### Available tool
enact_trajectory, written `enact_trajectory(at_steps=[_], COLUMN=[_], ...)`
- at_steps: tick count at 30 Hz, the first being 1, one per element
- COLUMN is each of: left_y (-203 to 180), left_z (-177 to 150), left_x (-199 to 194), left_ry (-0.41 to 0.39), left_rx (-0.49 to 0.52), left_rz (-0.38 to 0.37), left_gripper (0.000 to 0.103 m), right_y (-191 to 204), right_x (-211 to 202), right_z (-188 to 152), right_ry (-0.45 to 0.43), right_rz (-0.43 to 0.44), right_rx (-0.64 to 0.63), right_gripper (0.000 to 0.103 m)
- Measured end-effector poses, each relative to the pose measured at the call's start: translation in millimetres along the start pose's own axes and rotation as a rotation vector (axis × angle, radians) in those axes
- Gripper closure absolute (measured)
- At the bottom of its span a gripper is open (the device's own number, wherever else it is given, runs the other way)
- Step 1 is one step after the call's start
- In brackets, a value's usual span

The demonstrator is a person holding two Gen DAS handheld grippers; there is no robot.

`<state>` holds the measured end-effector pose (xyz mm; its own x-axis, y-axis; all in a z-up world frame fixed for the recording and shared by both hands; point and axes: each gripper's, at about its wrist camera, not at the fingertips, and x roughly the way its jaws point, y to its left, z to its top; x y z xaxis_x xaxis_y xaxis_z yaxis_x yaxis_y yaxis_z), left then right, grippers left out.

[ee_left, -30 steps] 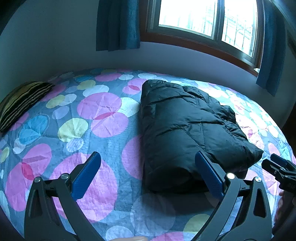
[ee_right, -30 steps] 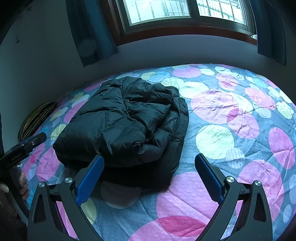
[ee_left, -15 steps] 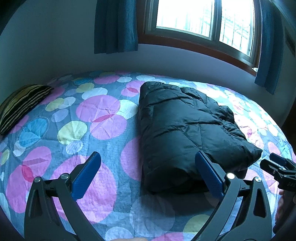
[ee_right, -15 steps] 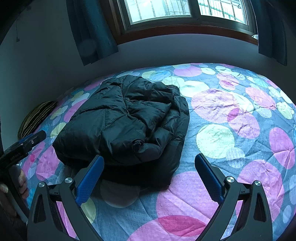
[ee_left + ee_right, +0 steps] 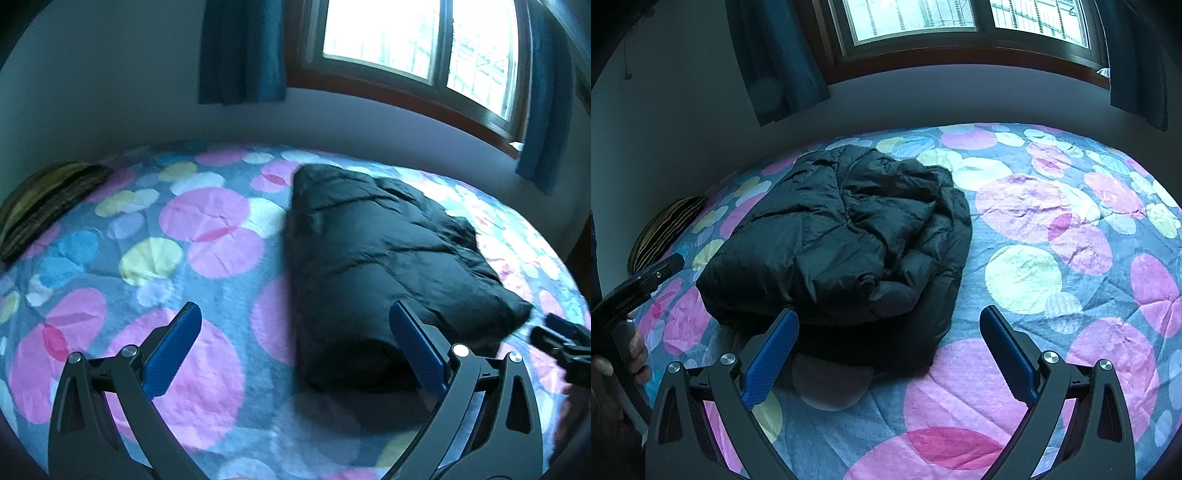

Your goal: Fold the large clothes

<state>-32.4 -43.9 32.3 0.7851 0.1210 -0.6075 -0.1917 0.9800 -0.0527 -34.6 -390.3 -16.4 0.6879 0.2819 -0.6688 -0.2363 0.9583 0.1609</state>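
A black puffer jacket (image 5: 373, 258) lies folded into a thick bundle on the bed; it also shows in the right wrist view (image 5: 846, 240). My left gripper (image 5: 295, 343) is open and empty, held above the bed just in front of the jacket's near left corner. My right gripper (image 5: 886, 347) is open and empty, in front of the jacket's near right edge. Neither gripper touches the jacket. The right gripper's tip shows at the right edge of the left wrist view (image 5: 561, 339), and the left gripper shows at the left edge of the right wrist view (image 5: 639, 284).
The bed is covered by a grey sheet (image 5: 207, 229) with pink, yellow and blue circles. A striped pillow (image 5: 44, 199) lies at the far left corner. A wall with a window (image 5: 417, 48) and blue curtains (image 5: 240, 51) runs behind the bed.
Both grippers have drawn back and risen slightly from the jacket. The left wrist view is blurred with motion. The jacket has not moved.
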Motion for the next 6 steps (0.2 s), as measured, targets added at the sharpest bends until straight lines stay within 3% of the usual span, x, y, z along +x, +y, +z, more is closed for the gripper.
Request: enact_trajectory(at_steps=[6], left_y=[43.5], left_z=[7.0], left_x=[19.2], left_ry=[0.031], left_rx=[-0.073], left_rz=[0.084], left_gripper=[0.002], right_y=[-33.3], right_x=[-4.1], right_z=[10.1], right_ry=[-0.025], right_rz=[-0.04], right_rx=[0.051], right_gripper=[0.005])
